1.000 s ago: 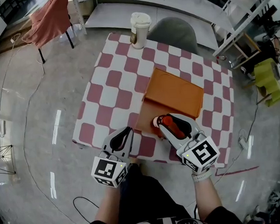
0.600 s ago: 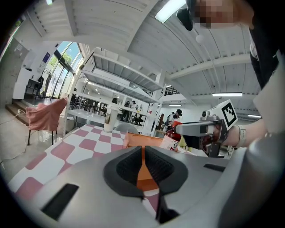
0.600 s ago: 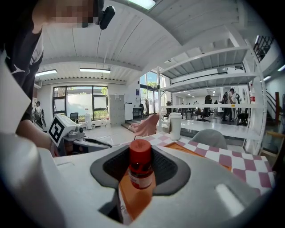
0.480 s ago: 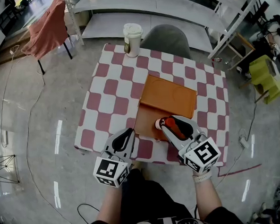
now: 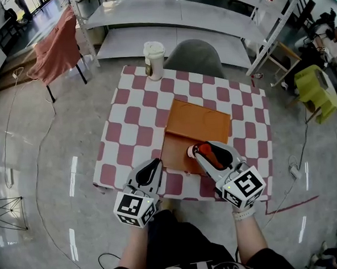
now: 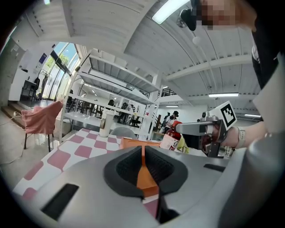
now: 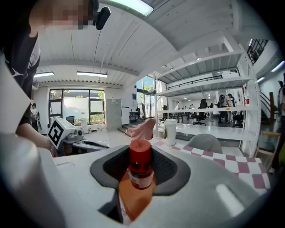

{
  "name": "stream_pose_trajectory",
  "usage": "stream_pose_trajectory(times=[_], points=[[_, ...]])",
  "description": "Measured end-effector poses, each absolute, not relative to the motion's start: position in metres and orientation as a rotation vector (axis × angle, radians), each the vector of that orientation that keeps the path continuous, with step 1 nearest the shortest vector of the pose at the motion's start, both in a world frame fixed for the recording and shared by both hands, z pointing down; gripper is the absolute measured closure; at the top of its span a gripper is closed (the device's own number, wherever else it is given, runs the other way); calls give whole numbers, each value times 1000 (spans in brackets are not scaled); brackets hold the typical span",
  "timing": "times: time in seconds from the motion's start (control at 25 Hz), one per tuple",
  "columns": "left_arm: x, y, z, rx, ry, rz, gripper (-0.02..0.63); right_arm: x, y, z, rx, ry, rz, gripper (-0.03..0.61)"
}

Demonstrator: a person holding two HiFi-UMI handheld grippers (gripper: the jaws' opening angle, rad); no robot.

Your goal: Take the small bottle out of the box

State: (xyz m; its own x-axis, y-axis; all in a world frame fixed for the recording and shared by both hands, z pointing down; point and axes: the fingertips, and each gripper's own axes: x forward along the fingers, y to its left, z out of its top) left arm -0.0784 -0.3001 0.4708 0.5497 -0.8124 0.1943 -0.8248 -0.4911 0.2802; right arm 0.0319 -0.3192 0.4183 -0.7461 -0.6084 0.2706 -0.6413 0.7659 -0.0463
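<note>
- Overhead, a person stood at a small worktop (image 5: pixel 133 122) covered in a red-and-white checked cloth, with a two-jaw tool in each hand.
- An orange box (image 5: pixel 197 122) lay open near the middle of the worktop, lid folded back away from the person. A lidded paper cup (image 5: pixel 153 59) stood at the far edge, and a grey chair (image 5: pixel 195 51) sat beyond it.
- The right gripper (image 5: pixel 207 154) pinched the small bottle (image 7: pixel 140 169) between its jaws. The red cap stuck out past the jaw tips.
- The bottle's long axis ran roughly in line with the jaws, cap end pointing away from the person and slightly left.
- From above, the bottle sat over the box's near right corner. The left gripper view showed it raised above the box, so it looked to be out already or nearly so, though whether it had cleared the rim could not be told.
- The left gripper (image 5: pixel 152 165) hung just off the near edge of the worktop, left of the box. Its jaws were pressed almost together on nothing, with only a thin slit between the pads.
- The right hand was plainly the one doing the work. The likely remaining move was to carry the bottle sideways clear of the box and set it down on the cloth.
</note>
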Motion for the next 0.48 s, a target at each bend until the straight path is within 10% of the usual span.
stream_pose_trajectory(times=[0.48], points=[[-67, -298, 447, 2483, -1330, 31, 589, 46, -316, 395, 1021, -2743, 184, 437]])
